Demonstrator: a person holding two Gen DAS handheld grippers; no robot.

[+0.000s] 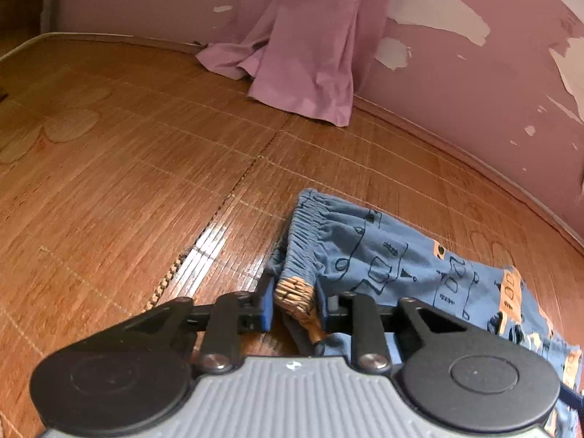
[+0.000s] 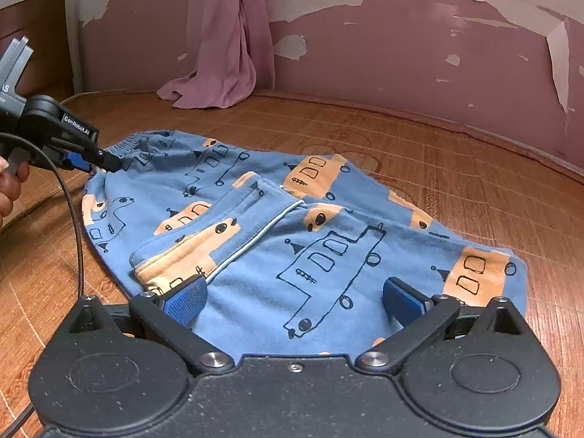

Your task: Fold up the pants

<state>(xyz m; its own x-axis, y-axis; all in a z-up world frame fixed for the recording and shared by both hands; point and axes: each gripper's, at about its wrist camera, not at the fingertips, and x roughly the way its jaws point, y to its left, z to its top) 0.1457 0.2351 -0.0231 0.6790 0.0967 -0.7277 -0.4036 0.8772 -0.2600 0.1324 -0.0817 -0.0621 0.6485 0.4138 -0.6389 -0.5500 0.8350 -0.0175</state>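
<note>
The left gripper (image 1: 294, 301) has its two blue pads drawn close on a bunch of cloth at the waistband corner of the pants (image 1: 383, 255); the gathered elastic and an orange patch sit squeezed between them, so it has hold of the garment. In the right wrist view the same tool (image 2: 106, 160) bites the pants (image 2: 277, 241) at their far left end, a hand (image 2: 11, 186) partly visible behind it.

The right gripper (image 2: 294, 301) stands wide apart, its pads (image 2: 186, 297) low over the near edge of the cloth, holding nothing. Whether they touch the fabric cannot be told.

The pants lie on the bamboo mat (image 2: 456, 189), already doubled once, with a cuff end turned back on top near the right tool's left pad. The long axis runs from the waistband at far left to the rounded end at right, so the cloth stretches crosswise in front of the right tool. The left gripper owns the waistband end; the right one is nearer the middle and the free end, and seems best placed to take that next.

Count: one pair of pants, two grippers, one mat, one pink curtain (image 2: 226, 47) hanging by the peeling wall (image 2: 419, 54).
</note>
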